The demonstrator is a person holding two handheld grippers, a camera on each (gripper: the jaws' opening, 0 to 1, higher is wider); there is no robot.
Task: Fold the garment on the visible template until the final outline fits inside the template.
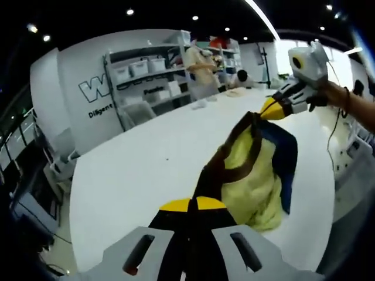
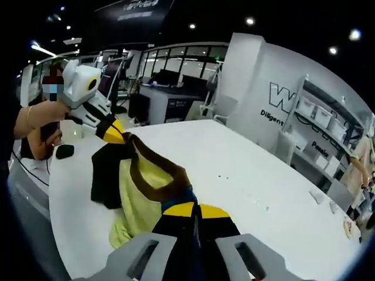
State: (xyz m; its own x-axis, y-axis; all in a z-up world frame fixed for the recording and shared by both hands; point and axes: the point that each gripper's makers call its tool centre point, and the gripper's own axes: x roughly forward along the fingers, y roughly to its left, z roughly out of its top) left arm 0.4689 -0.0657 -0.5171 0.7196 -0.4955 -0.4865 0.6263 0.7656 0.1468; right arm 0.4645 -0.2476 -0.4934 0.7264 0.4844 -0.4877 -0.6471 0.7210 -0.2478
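A garment in yellow, brown and dark blue [image 1: 252, 175] hangs stretched between the two grippers above the white table [image 1: 146, 158]. My left gripper [image 1: 192, 205] is shut on one brown edge of it at the bottom of the left gripper view. The right gripper [image 1: 270, 109] enters that view from the upper right, held by a hand, and pinches the garment's other end. In the right gripper view my right gripper [image 2: 196, 209] is shut on the garment [image 2: 140, 187], and the left gripper [image 2: 116, 132] grips its far corner at the upper left. I cannot make out a template outline on the table.
Grey shelving with white bins [image 1: 149, 73] lines the wall behind the table, and a person [image 1: 202, 67] stands beside it. Small white items [image 2: 319, 198] lie near the table's far side. A dark object [image 2: 64, 151] rests by the table edge.
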